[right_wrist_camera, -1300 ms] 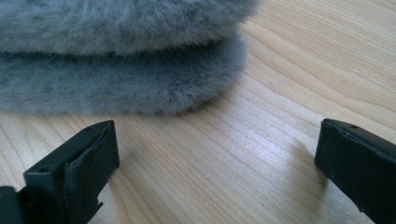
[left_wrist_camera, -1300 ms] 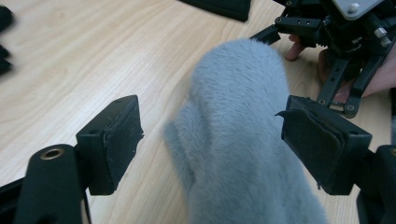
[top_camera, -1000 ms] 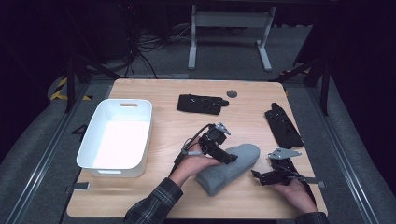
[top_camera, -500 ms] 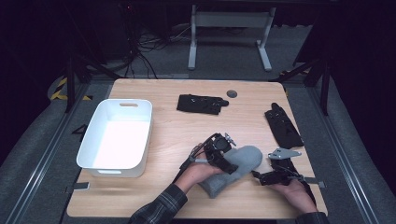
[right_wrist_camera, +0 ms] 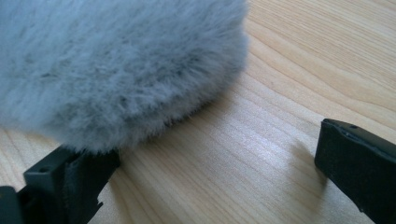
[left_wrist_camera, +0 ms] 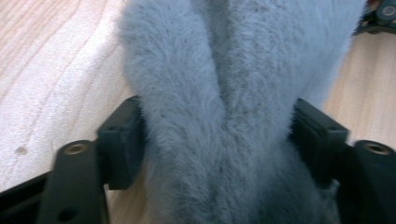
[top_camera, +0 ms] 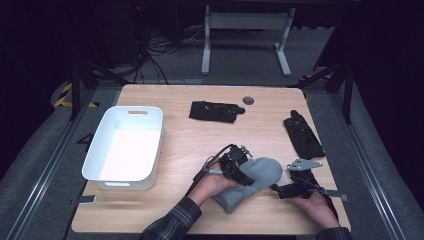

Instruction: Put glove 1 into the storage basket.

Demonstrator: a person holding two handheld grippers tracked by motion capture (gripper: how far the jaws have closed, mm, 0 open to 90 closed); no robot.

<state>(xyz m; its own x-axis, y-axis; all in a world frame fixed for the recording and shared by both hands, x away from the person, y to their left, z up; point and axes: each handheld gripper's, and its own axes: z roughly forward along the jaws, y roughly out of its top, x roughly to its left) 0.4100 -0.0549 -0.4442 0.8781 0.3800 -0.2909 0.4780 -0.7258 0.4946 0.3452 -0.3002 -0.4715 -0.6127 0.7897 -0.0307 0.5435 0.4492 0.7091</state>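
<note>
Lying near the worktop's [top_camera: 165, 210] front edge, the fluffy grey fleece mitten [top_camera: 252, 181] looks light, soft and compressible. Left gripper [left_wrist_camera: 217, 135], jaws just closing, squeezes its bunched middle; right gripper [right_wrist_camera: 210, 163] gapes beside its tip.

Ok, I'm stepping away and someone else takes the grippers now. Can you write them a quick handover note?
Left gripper: its jaws have just been closing and now pinch a fold of the grey fluffy mitten, which lies on the table near the front edge.
Right gripper: open, resting at the mitten's rounded end, holding nothing.
Elsewhere: white bin to the left; one black glove at the back, another black glove on the right.
Done: mitten grasped.
Left: probably lift it and move it, perhaps to the bin; the black gloves lie untouched.
</note>
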